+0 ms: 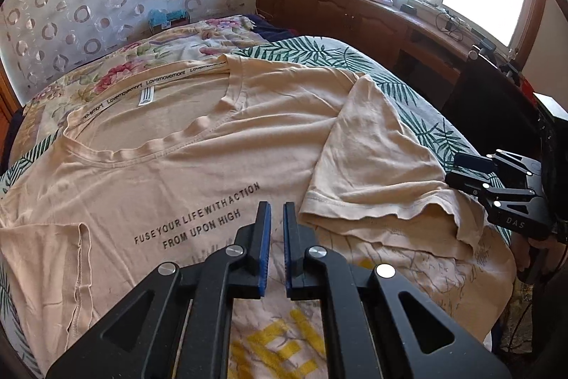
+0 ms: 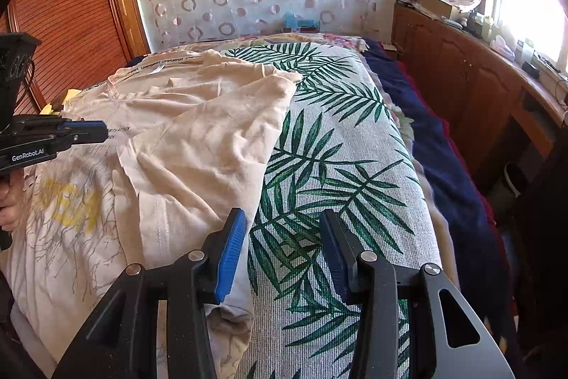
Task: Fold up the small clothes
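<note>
A beige T-shirt (image 1: 170, 144) with black lettering lies face up on the bed, its right sleeve (image 1: 372, 162) folded in over the body. It also shows in the right wrist view (image 2: 198, 130). My left gripper (image 1: 277, 222) hovers over the shirt's chest print, its blue pads nearly together with a narrow gap and nothing between them. My right gripper (image 2: 284, 251) is open and empty over the leaf-print cover, just right of the shirt's side edge. Each gripper shows in the other's view: the right one (image 1: 497, 187), the left one (image 2: 85, 132).
The shirt lies on a leaf-print bed cover (image 2: 340, 173). A floral quilt (image 1: 142, 59) lies beyond the collar. A wooden cabinet (image 2: 472, 84) with clutter runs under the window on the right. A wooden slatted door (image 2: 71, 6) stands at left.
</note>
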A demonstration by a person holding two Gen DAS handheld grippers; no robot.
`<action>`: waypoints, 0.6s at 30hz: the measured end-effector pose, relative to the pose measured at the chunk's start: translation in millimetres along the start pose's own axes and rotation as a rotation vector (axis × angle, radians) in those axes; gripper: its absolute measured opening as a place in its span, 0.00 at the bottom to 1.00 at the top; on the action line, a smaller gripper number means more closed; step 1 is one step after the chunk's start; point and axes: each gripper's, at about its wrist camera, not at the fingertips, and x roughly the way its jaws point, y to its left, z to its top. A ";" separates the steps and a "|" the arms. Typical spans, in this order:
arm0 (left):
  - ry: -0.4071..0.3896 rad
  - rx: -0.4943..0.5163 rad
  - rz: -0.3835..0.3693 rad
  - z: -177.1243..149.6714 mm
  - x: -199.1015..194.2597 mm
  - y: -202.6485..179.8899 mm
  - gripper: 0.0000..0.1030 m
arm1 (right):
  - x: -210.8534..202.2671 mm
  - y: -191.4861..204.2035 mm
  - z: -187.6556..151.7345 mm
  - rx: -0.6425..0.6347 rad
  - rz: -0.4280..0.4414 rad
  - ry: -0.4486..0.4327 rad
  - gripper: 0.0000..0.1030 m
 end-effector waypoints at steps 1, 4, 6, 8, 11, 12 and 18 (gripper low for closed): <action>-0.006 -0.003 -0.002 -3.5 -4.1 2.7 0.06 | 0.1 -0.4 0.0 0.001 0.001 0.000 0.44; -0.032 -0.005 -0.001 -15.6 -21.7 9.1 0.10 | -0.3 -1.3 -0.5 0.004 0.007 -0.002 0.44; -0.055 -0.005 0.007 -24.1 -34.0 13.7 0.27 | -0.3 -2.1 -0.7 0.007 0.010 -0.002 0.44; -0.081 0.001 0.014 -31.6 -47.5 17.9 0.37 | -0.1 -2.0 -0.6 0.008 0.010 -0.002 0.44; -0.087 0.012 0.042 -41.1 -62.3 26.5 0.42 | 0.1 -1.6 -0.7 0.004 0.005 -0.001 0.44; -0.090 0.011 0.044 -44.0 -66.2 30.2 0.48 | 0.3 -1.3 -0.6 0.002 0.003 0.000 0.44; -0.109 -0.061 0.029 -68.0 -82.7 62.3 0.77 | 0.8 -1.2 -0.4 0.000 0.002 0.000 0.44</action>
